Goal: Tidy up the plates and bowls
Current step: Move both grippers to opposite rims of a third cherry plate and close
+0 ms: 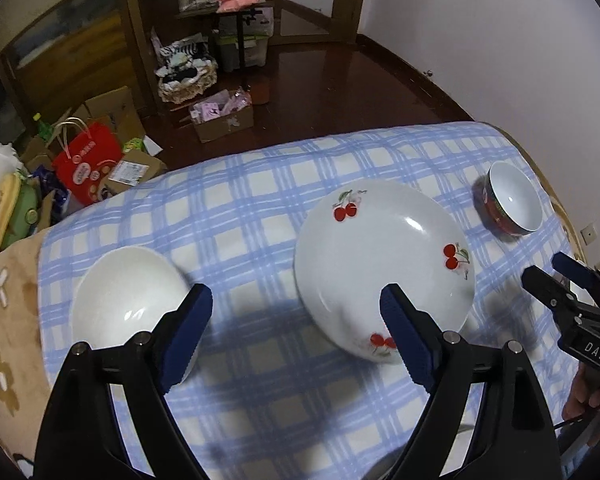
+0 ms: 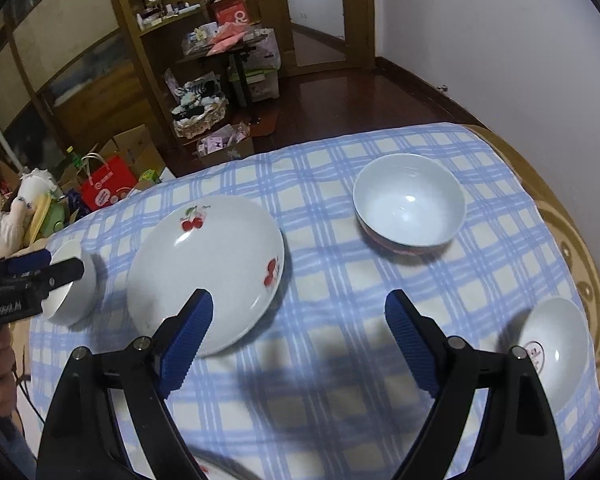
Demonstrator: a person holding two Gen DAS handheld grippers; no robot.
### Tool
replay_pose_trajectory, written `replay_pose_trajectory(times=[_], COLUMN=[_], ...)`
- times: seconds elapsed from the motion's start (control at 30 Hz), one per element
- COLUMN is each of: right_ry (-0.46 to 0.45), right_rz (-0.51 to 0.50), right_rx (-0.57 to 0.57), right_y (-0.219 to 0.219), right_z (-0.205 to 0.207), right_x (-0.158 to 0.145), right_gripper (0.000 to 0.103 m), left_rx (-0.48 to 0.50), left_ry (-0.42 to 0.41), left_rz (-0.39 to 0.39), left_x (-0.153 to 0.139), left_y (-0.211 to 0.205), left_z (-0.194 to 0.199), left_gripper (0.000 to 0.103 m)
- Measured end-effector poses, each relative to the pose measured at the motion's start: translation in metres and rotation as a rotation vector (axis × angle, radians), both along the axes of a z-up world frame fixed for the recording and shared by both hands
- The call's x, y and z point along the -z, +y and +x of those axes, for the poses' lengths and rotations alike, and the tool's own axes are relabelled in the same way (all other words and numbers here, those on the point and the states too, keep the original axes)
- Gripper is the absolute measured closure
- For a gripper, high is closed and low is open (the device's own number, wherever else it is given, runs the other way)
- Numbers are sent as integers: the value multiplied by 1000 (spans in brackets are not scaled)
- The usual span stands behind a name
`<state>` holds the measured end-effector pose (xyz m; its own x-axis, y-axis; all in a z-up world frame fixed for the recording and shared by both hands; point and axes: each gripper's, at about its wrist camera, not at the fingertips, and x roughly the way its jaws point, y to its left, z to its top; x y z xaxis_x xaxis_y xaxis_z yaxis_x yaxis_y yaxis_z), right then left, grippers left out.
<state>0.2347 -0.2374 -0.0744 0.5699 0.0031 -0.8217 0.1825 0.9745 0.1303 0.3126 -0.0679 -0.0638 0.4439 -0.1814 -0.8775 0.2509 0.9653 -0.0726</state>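
A white plate with red cherries (image 1: 384,264) (image 2: 208,272) lies mid-table on the blue checked cloth (image 1: 260,208). A plain white bowl (image 1: 128,296) (image 2: 74,292) stands to its left. A red-sided bowl with a white inside (image 1: 512,200) (image 2: 410,200) stands to its right. Another white bowl with a printed mark (image 2: 556,344) sits at the right edge. My left gripper (image 1: 296,304) hangs open over the cloth between the white bowl and the plate, holding nothing. My right gripper (image 2: 298,312) is open and empty, above the cloth between the plate and the marked bowl.
The table's far edge drops to a dark wooden floor with cardboard boxes (image 1: 224,116), a red bag (image 1: 86,168) and a cluttered shelf (image 1: 204,8). A white wall (image 1: 500,40) runs on the right. A brown flowered cover (image 1: 4,320) shows beyond the cloth's left side.
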Motion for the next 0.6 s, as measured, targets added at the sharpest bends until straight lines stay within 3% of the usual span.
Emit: replay_pose_trajectory(times=[0.17, 0.5, 0.6], right_ry=[34, 114, 164], right_rz=[12, 33, 54], right_rx=[-11, -21, -19], right_y=[1, -3, -2], right_z=[25, 65, 73], right_x=[13, 41, 56], right_gripper=[11, 18, 28], left_rx=[-36, -17, -24], left_ry=[59, 158, 203], left_rz=[5, 41, 27], left_x=[21, 55, 65], left_y=[-8, -21, -19], left_z=[24, 57, 64], left_gripper=[18, 23, 34])
